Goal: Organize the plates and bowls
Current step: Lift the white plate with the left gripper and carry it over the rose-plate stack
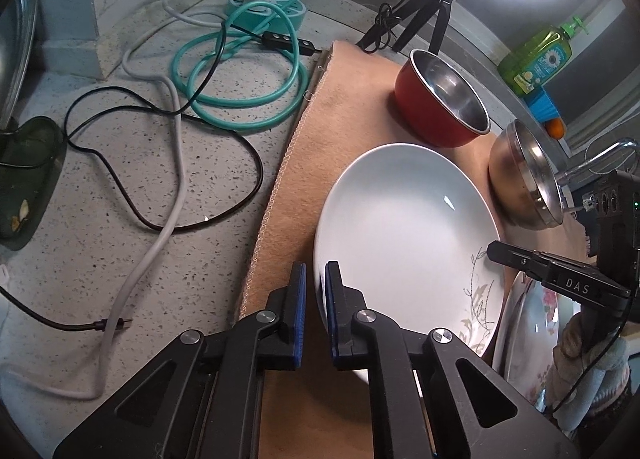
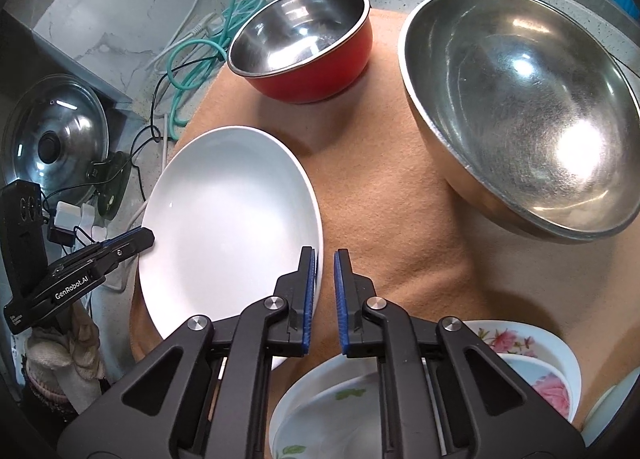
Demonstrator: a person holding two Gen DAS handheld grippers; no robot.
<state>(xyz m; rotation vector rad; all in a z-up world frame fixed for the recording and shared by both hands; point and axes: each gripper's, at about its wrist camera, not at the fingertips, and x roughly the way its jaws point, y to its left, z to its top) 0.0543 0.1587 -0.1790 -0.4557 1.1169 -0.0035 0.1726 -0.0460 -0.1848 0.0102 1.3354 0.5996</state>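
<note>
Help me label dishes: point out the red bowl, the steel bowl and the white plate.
red bowl (image 2: 320,75), right wrist view, outer red wall.
steel bowl (image 2: 520,107), right wrist view, inner surface.
white plate (image 1: 400,219), left wrist view, bare centre.

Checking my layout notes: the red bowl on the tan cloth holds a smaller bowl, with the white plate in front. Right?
No: the red bowl is empty, as the right wrist view shows. It does stand on the tan cloth, with the white plate in front.
</note>
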